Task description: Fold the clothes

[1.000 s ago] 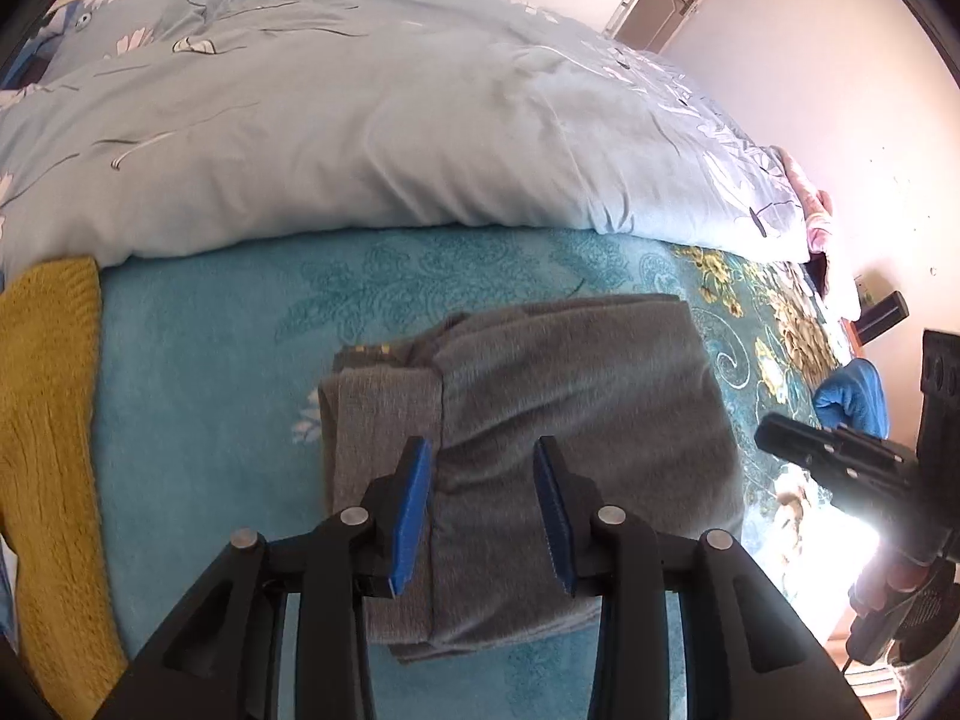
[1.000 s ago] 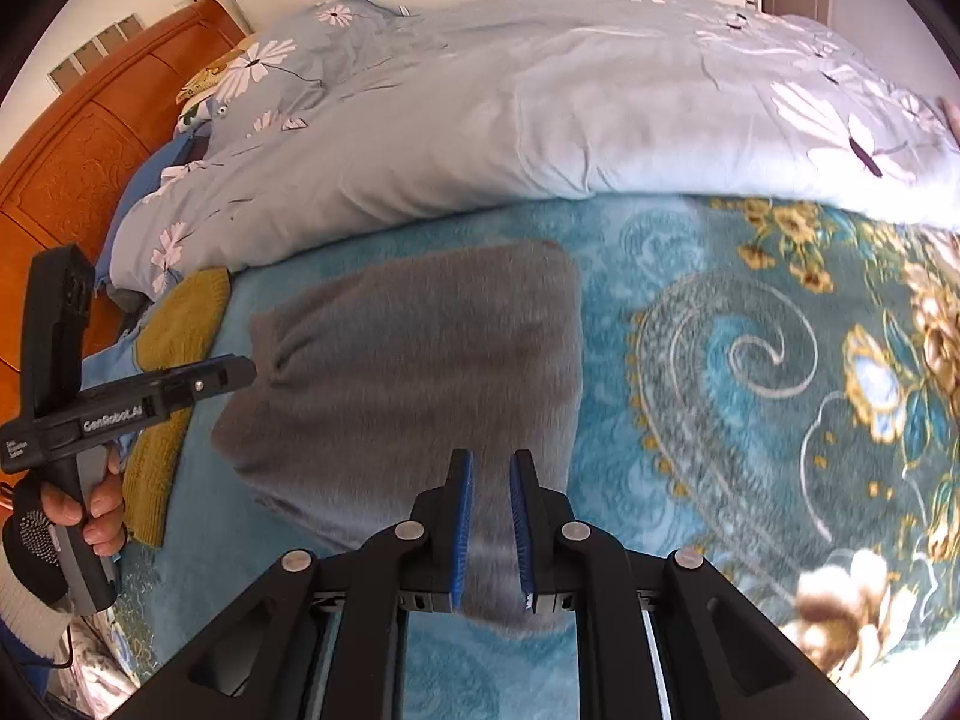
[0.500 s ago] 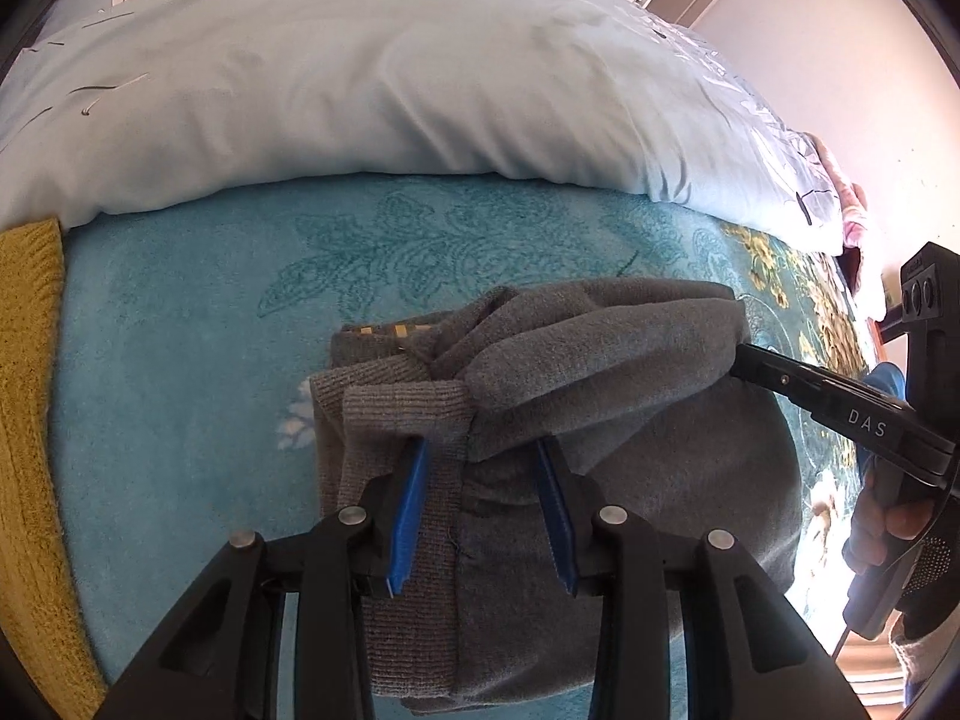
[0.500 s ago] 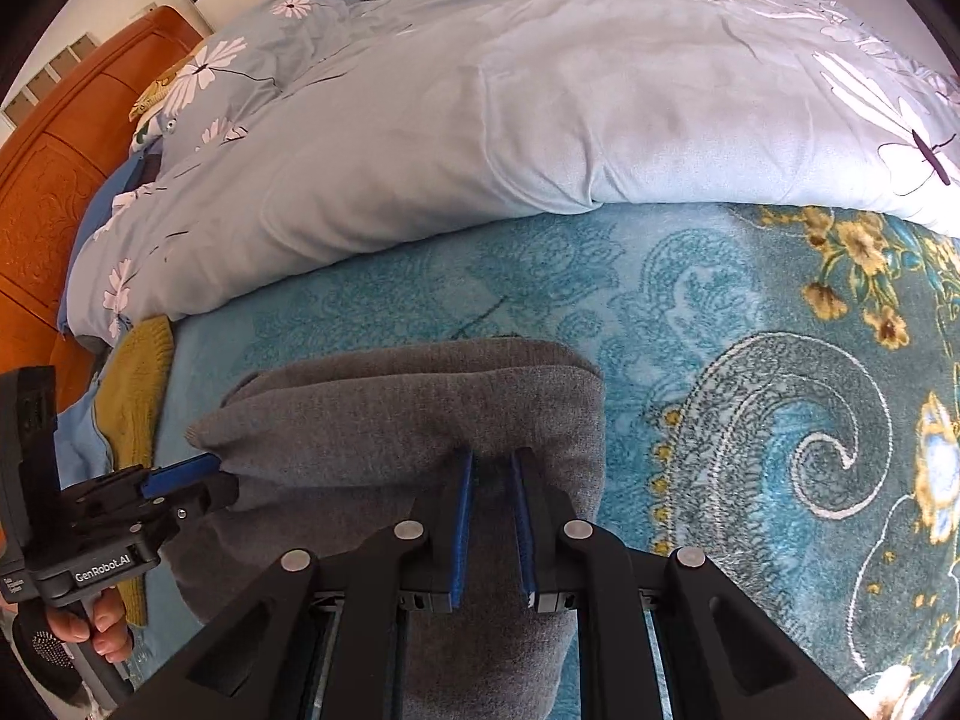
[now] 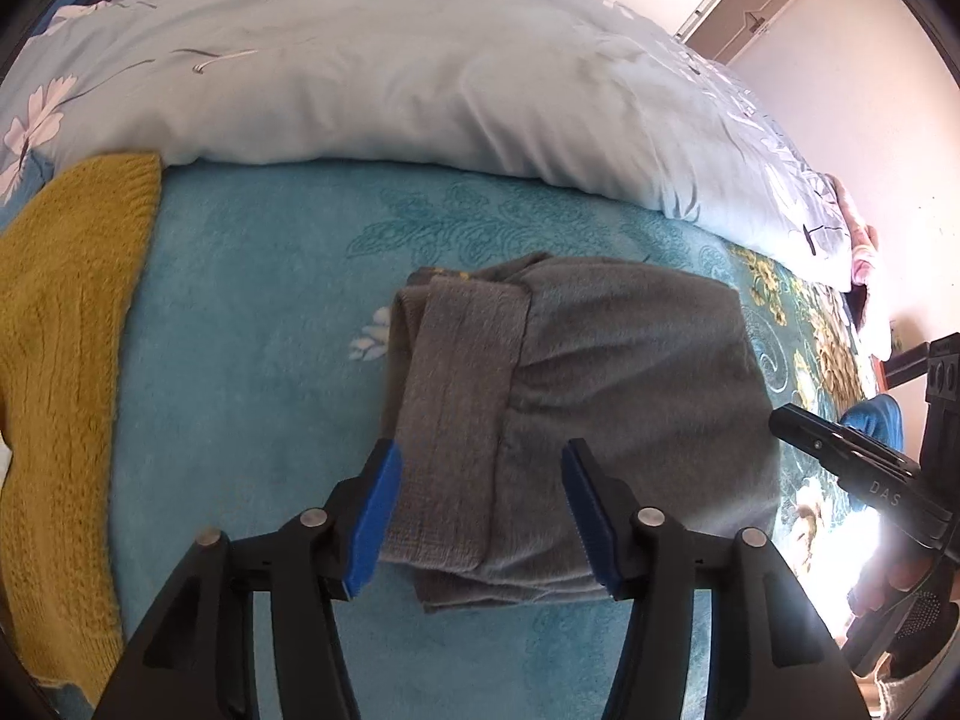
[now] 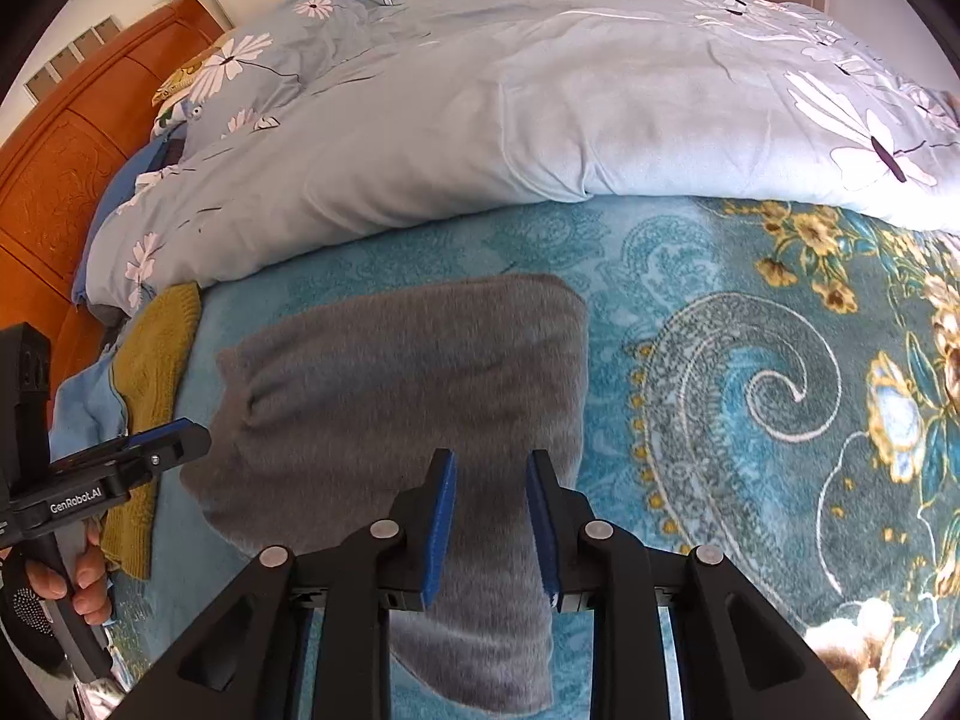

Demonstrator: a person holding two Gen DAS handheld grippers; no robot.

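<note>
A grey garment (image 5: pixel 600 408) lies folded flat on the teal blanket (image 5: pixel 258 312), its ribbed hem band on the left. My left gripper (image 5: pixel 480 468) hovers over its near left part, jaws opening, blue pads clear of the cloth on both sides. In the right wrist view the same grey garment (image 6: pixel 408 384) spreads below my right gripper (image 6: pixel 492 471), whose jaws are opening with the pads off the fabric. The right gripper (image 5: pixel 798 426) shows at the garment's right edge, and the left gripper (image 6: pixel 180 441) at its left edge, held by a hand (image 6: pixel 84 576).
A light blue floral duvet (image 5: pixel 390 72) is heaped along the far side. A mustard knitted garment (image 5: pixel 60 360) lies left of the grey one. An orange wooden headboard (image 6: pixel 66 180) stands at the far left. The blanket (image 6: pixel 780 390) to the right is patterned.
Half a second ago both grippers held a raised grey layer and carried it over. Now that layer lies flat on the garment, both jaws have widened and let go.
</note>
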